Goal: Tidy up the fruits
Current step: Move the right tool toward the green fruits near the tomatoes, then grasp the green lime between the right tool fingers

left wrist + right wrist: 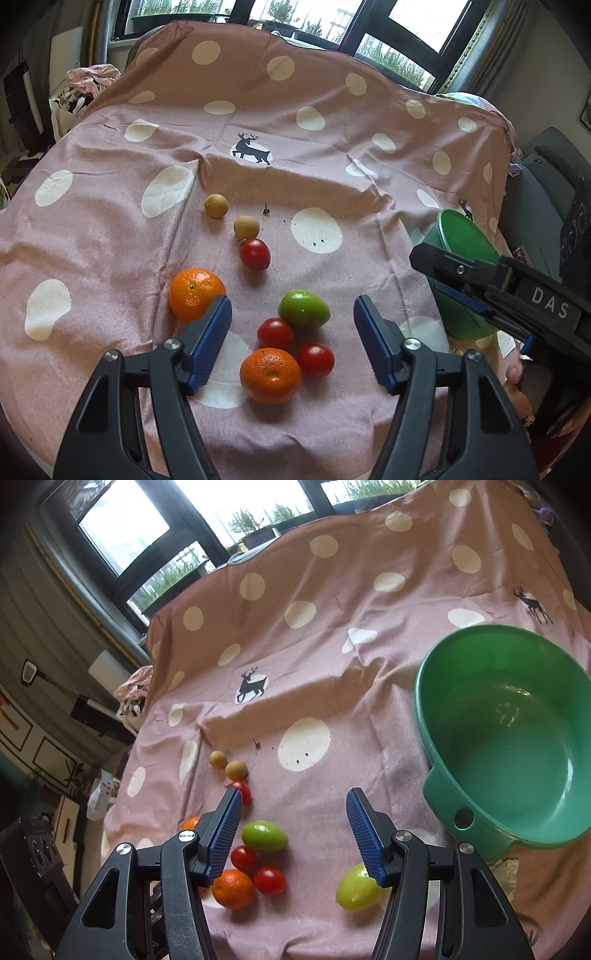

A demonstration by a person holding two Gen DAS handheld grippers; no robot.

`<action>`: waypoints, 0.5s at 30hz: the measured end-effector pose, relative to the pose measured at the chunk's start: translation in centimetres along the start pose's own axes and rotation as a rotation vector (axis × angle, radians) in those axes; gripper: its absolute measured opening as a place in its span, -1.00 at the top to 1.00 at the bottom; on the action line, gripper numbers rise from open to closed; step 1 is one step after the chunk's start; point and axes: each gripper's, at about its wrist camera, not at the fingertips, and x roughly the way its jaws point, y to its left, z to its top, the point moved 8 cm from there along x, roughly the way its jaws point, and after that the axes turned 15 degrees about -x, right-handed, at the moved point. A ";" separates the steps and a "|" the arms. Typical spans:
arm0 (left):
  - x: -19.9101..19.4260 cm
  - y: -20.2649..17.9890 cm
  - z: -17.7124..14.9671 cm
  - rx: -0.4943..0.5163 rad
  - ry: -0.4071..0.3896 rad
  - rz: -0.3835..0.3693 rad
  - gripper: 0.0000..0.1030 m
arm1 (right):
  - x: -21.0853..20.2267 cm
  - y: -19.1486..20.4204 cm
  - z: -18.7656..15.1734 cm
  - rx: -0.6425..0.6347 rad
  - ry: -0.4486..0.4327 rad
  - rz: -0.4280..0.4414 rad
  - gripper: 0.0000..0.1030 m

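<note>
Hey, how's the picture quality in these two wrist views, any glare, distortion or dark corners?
Left wrist view: fisheye bends the window frames, corners vignetted, panes blown out white. Right wrist view: same curved distortion and dark corners, a soft highlight inside the green bowl; fruit looks sharp in both.

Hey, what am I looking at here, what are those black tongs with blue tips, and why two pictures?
Those are hand-held grippers, one in each of a person's hands, each with a camera looking along its fingers. One picture is from the left gripper, the other from the right gripper. Both are open and hold nothing. On the pink spotted cloth lie two oranges, three small red tomatoes, two brownish round fruits, a green fruit and, in the right view only, a yellow-green fruit. A green bowl stands empty to the right.
</note>
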 end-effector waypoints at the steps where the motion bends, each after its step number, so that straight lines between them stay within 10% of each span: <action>1: 0.1 0.1 0.1 -0.013 0.012 -0.012 -0.25 | 0.1 0.0 -0.1 0.004 0.009 0.007 -0.19; 15: 4.3 -1.0 -1.0 0.021 0.165 -0.053 0.08 | 5.3 1.6 -1.9 0.109 0.161 0.226 -0.19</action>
